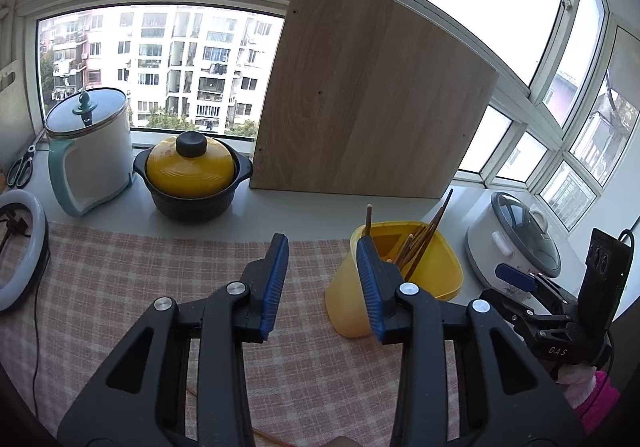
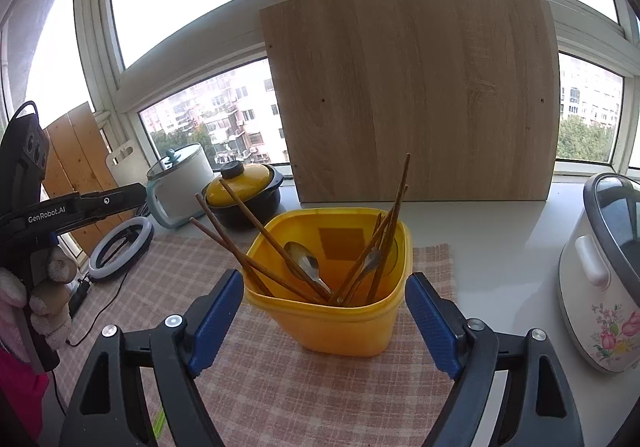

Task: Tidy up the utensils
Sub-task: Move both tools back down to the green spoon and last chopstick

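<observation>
Behind the checked table cloth, windows were seen. Both claws were spread and empty, the right claw flanking the yellow plastic holder, the left claw beside it. Wooden chopsticks and metal spoons stood inside; the stowing step was judged done, with withdrawal called for next.

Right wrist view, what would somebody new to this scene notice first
The bright yellow container on the checked cloth, right ahead between the open right gripper fingers, bristling with wooden chopsticks and metal spoons. Behind it a big wooden board leans against the window. At back left sits a yellow-lidded pot beside a white kettle; a rice cooker stands at right.
</observation>
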`<state>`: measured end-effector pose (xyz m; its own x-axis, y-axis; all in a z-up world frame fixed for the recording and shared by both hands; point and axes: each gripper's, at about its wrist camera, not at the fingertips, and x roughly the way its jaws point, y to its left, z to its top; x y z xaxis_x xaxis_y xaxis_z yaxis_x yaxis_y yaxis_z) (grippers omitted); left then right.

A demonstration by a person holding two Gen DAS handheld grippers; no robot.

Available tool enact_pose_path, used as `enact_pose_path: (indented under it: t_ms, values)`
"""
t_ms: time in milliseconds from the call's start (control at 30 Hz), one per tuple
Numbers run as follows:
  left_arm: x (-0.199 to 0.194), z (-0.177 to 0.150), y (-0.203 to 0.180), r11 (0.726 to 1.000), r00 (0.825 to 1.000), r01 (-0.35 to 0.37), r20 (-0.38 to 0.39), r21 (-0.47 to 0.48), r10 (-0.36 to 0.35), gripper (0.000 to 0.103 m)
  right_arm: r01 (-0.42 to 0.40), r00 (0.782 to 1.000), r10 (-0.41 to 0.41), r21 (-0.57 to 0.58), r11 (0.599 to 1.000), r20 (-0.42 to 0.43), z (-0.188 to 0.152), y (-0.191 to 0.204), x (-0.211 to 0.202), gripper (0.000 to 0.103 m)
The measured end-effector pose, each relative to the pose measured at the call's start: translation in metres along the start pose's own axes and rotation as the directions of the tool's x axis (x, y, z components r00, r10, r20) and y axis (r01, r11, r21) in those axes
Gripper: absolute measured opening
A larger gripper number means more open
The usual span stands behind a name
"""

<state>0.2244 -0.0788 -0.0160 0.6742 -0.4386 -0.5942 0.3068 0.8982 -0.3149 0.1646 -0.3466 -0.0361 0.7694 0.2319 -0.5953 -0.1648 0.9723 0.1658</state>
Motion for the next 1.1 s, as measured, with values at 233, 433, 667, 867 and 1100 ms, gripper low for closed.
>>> enact_pose_path:
  t_ms: [233, 433, 667, 867, 1100]
  values:
    - [-0.021, -0.020, 0.027, 0.998, 0.998, -0.061, -0.020, -0.010, 0.061, 0.039, -0.043, 0.999, 0.043, -0.060, 0.997, -0.007, -0.012, 0.020, -0.008, 0.096]
    - [-0.026, -0.045, 0.061, 0.992, 0.991, -0.115, -0.071, -0.058, 0.111, 0.039, -0.080, 0.997, 0.076, -0.144, 0.986, -0.033, -0.026, 0.049, -0.007, 0.096]
    - [-0.030, -0.075, 0.097, 0.976, 0.978, -0.176, -0.131, -0.128, 0.159, 0.039, -0.136, 0.988, 0.117, -0.217, 0.967, -0.098, -0.043, 0.080, 0.006, 0.096]
    - [-0.034, -0.105, 0.109, 0.969, 0.968, -0.198, -0.182, -0.146, 0.170, 0.039, -0.206, 0.969, 0.158, -0.260, 0.943, -0.191, -0.058, 0.105, 0.029, 0.089]
    - [-0.038, -0.148, 0.100, 0.973, 0.954, -0.191, -0.257, -0.130, 0.153, 0.039, -0.331, 0.898, 0.204, -0.293, 0.897, -0.389, -0.081, 0.132, 0.071, 0.070]
